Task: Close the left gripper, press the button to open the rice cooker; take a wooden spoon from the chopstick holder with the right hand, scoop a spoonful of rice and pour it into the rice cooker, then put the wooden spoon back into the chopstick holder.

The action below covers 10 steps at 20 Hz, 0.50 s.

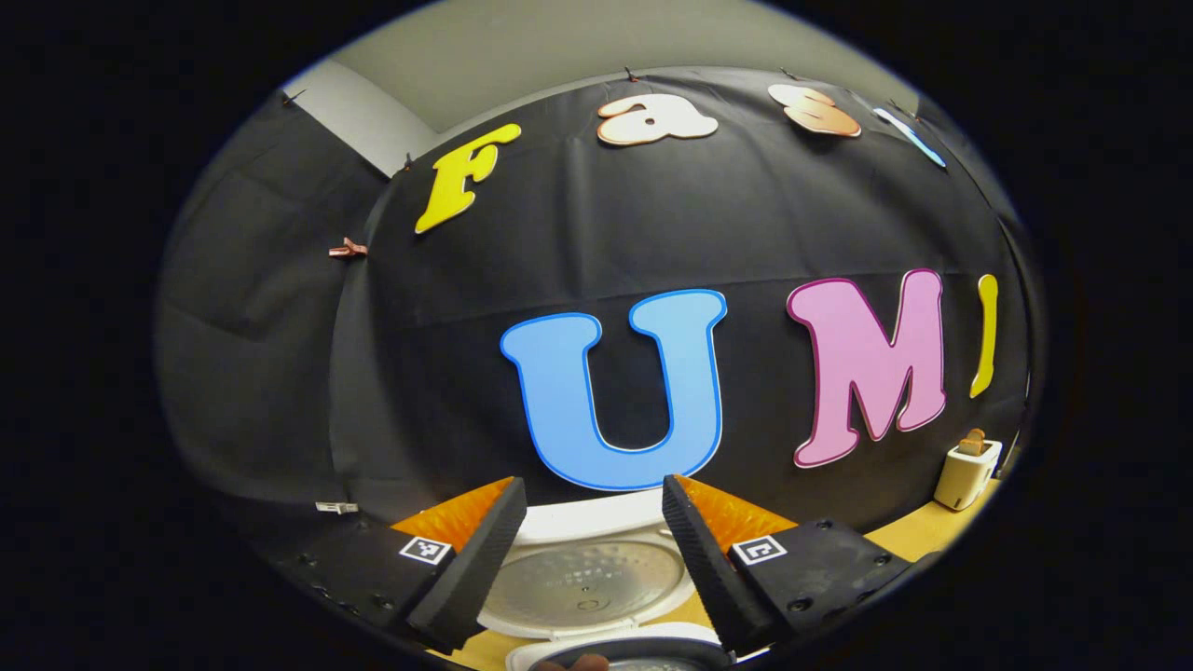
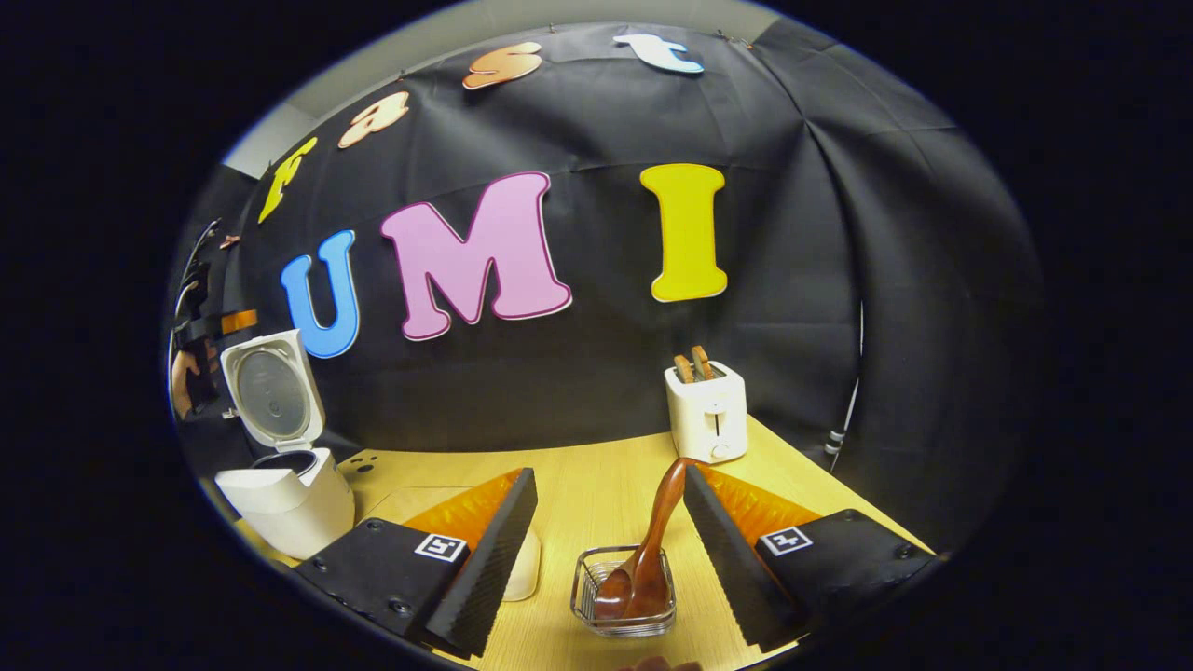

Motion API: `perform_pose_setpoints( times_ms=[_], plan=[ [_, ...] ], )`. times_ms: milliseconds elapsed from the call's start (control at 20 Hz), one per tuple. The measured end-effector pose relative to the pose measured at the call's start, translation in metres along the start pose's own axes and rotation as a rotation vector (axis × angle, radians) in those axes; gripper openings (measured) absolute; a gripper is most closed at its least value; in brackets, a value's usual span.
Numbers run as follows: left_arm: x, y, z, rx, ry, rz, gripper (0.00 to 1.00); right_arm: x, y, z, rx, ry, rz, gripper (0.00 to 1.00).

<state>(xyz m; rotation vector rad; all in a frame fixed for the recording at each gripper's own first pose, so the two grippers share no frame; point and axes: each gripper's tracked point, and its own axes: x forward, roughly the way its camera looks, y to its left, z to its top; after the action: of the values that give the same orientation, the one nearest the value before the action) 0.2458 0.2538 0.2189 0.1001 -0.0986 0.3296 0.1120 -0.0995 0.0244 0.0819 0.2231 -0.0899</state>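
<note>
The white rice cooker stands at the table's left with its lid swung up. In the left gripper view the lid's inner plate lies just below my open left gripper, whose fingers hold nothing. That gripper and the hand holding it hover by the raised lid. A brown wooden spoon stands bowl-down in a small clear glass holder. My right gripper is open around it, and the spoon's handle top leans close to the right finger.
A white toaster with two slices of toast stands at the back of the wooden table, also visible as the toaster far right. A white rounded object sits partly hidden behind the right gripper's left finger.
</note>
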Motion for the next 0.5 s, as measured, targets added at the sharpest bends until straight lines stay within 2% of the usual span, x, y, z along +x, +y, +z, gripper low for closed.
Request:
perform_pose_setpoints(
  times_ms=[100,150,250,350,500],
  plan=[
    [0.022,0.002,0.005,0.039,-0.005,0.011,0.92,-0.005,0.008,0.001,-0.031,-0.015,0.024,0.98],
    [0.030,0.001,0.007,0.059,-0.005,0.010,0.96,-0.007,0.012,0.000,-0.048,-0.022,0.030,0.98],
    [0.048,-0.004,0.001,0.070,0.022,-0.012,0.96,-0.009,0.021,-0.005,-0.065,-0.025,0.049,0.98],
    [0.061,-0.003,-0.011,0.020,0.049,-0.018,0.94,-0.012,0.030,-0.015,-0.070,-0.015,0.077,0.98],
    [0.076,0.022,-0.025,-0.093,0.096,0.025,0.94,-0.012,0.041,-0.027,-0.086,0.002,0.104,0.98]
  ],
)
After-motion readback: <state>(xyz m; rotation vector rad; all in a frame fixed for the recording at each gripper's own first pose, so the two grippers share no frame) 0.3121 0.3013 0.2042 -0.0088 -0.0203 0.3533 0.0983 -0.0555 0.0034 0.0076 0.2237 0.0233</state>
